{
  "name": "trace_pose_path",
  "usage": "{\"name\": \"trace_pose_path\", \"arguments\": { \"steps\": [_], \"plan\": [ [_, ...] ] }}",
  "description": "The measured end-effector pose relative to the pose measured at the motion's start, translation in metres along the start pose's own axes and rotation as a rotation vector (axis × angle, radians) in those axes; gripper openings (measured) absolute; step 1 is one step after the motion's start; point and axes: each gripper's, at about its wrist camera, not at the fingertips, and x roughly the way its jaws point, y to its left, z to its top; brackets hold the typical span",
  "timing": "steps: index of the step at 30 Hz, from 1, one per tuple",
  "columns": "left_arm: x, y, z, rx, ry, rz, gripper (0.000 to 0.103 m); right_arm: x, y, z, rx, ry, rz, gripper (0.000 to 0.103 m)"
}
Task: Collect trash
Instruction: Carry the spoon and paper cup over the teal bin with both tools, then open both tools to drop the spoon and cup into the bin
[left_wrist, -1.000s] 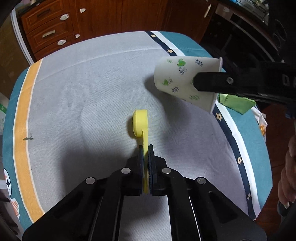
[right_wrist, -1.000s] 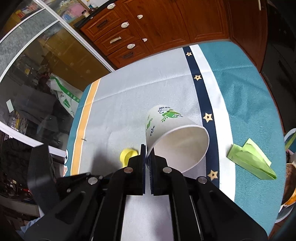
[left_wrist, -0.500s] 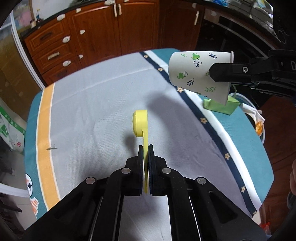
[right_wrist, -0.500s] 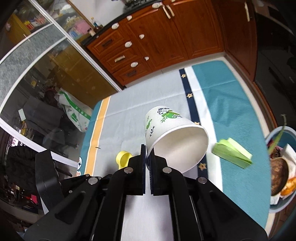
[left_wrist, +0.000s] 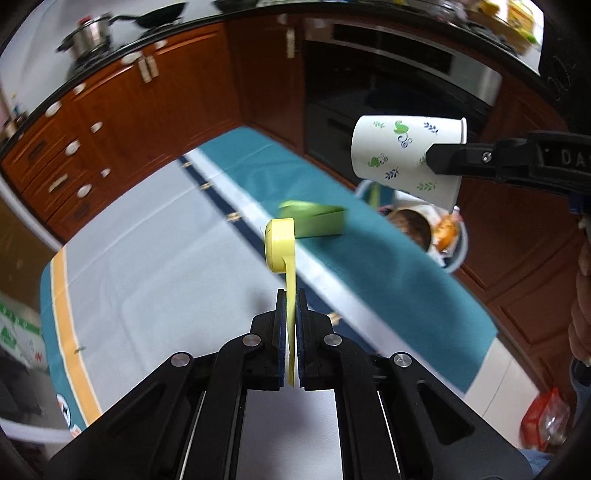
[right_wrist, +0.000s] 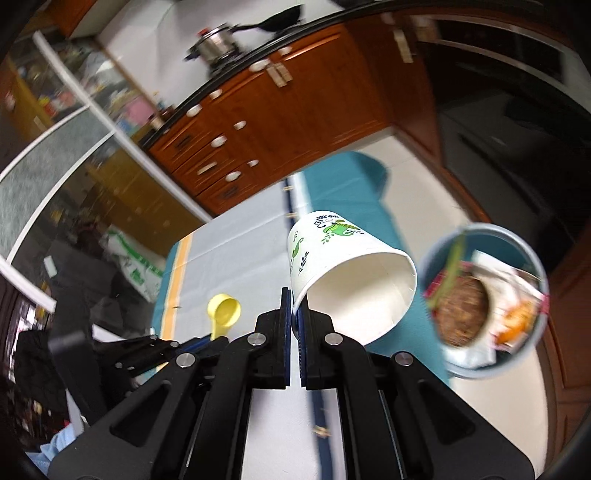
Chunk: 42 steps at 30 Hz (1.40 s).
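Observation:
My left gripper (left_wrist: 291, 295) is shut on the handle of a yellow plastic scoop (left_wrist: 280, 245), held in the air above the table. The scoop also shows in the right wrist view (right_wrist: 223, 312). My right gripper (right_wrist: 294, 295) is shut on the rim of a white paper cup with green prints (right_wrist: 347, 273), held on its side in the air. The cup also shows in the left wrist view (left_wrist: 406, 158), up at the right. A blue trash bin (right_wrist: 517, 240) holding several scraps stands on the floor beyond the table's right edge, to the right of the cup.
A folded green paper (left_wrist: 314, 218) lies on the teal border of the tablecloth (left_wrist: 369, 258). The bin shows in the left wrist view (left_wrist: 458, 254) past that edge. Wooden cabinets (right_wrist: 295, 110) stand behind the table. A red bag (left_wrist: 546, 413) lies on the floor at the right.
Both grippers have risen and swung to the right with their loads. The bin has come fully into view beside the cup. The views are motion-blurred.

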Motion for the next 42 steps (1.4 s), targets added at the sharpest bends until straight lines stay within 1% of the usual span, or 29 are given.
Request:
{"name": "trace_pose_path", "arguments": {
  "steps": [3,6,9,12,16,18,21,25,31,37,42],
  "plan": [
    [0.01,-0.031,0.015,0.055,0.015,-0.038,0.005,-0.018,-0.044,-0.008,0.065,-0.011,-0.038,0.003],
    [0.03,-0.069,0.036,0.1,0.051,-0.083,0.005,-0.024,-0.077,-0.013,0.112,-0.007,-0.058,0.003],
    [0.051,-0.098,0.052,0.125,0.088,-0.113,0.005,-0.027,-0.114,-0.018,0.17,0.003,-0.061,0.003],
    [0.072,-0.126,0.064,0.141,0.128,-0.131,0.005,-0.025,-0.14,-0.021,0.215,0.016,-0.044,0.003],
    [0.1,-0.154,0.077,0.157,0.17,-0.114,0.005,-0.015,-0.173,-0.017,0.262,0.042,-0.013,0.003],
    [0.117,-0.164,0.084,0.142,0.203,-0.109,0.005,-0.01,-0.185,-0.014,0.274,0.053,-0.005,0.003],
    [0.138,-0.173,0.09,0.112,0.234,-0.089,0.005,0.001,-0.197,-0.005,0.289,0.072,0.014,0.003],
    [0.161,-0.175,0.092,0.035,0.279,-0.08,0.005,0.018,-0.209,0.01,0.303,0.102,0.046,0.003],
    [0.182,-0.172,0.09,-0.02,0.304,-0.063,0.005,0.039,-0.217,0.023,0.303,0.138,0.081,0.004],
    [0.195,-0.171,0.09,-0.037,0.315,-0.076,0.005,0.052,-0.228,0.023,0.311,0.157,0.1,0.004],
    [0.201,-0.175,0.089,-0.038,0.326,-0.087,0.006,0.058,-0.233,0.02,0.322,0.171,0.11,0.007]
  ]
}}
